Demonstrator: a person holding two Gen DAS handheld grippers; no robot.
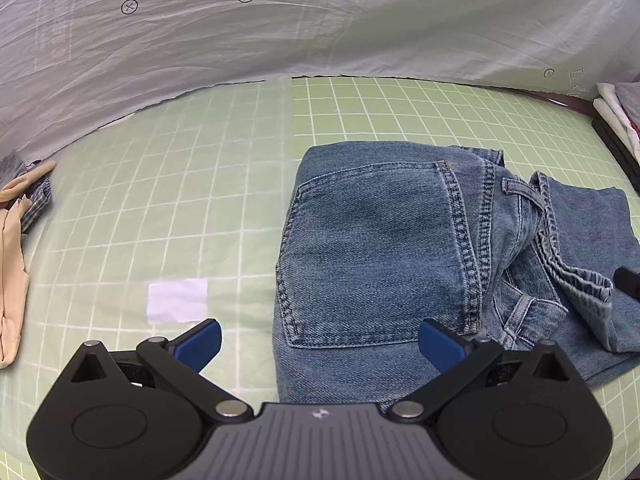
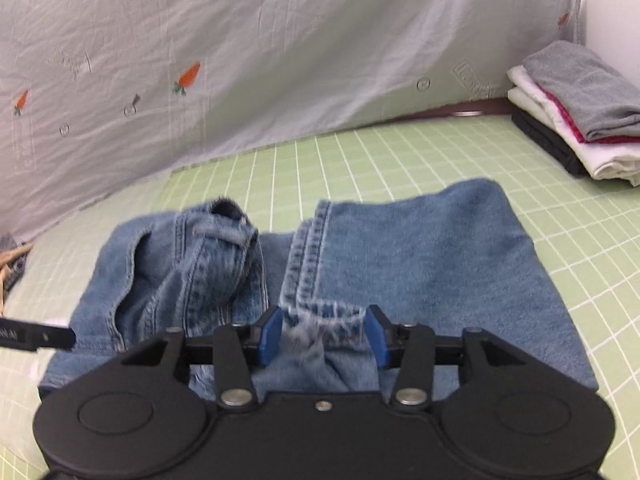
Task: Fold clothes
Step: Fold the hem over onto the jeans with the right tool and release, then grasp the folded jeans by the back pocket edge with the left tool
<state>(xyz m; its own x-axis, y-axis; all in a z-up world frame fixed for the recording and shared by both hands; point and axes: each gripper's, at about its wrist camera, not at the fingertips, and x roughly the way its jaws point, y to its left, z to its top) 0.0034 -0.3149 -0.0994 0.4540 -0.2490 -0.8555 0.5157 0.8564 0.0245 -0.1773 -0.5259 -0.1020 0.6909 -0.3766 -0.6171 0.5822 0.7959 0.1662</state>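
Here a pale sheet printed with carrots (image 1: 200,60) hangs as a backdrop behind the surface (image 1: 400,108), which is covered by a light green cloth with a white grid. On that surface the largest thing is a pair of blue jeans (image 1: 372,240), folded into a thick bundle; in the left wrist view a back pocket faces up on the left part of the bundle, and the waistband with its belt loops lies rumpled toward the right. At the far right edge of the surface sits a stack of folded clothes (image 2: 576,120), grey on top, then red, white and black beneath, well apart from the jeans. At the left edge lies a loose heap of beige and checked garments (image 1: 16,240), also well apart. A small white rectangle (image 1: 178,300) lies flat on the green cloth just left of the jeans. The left hand-held gripper (image 1: 320,344) hovers over the near edge of the jeans with its blue pads spread wide and nothing between them. The right hand-held gripper (image 2: 322,338) is at the near side of the bundle, its jaws parted about halfway; a frayed denim hem (image 2: 324,320) sits between the blue pads, which stand on either side of it, and the blur leaves it unclear whether they press on the cloth.
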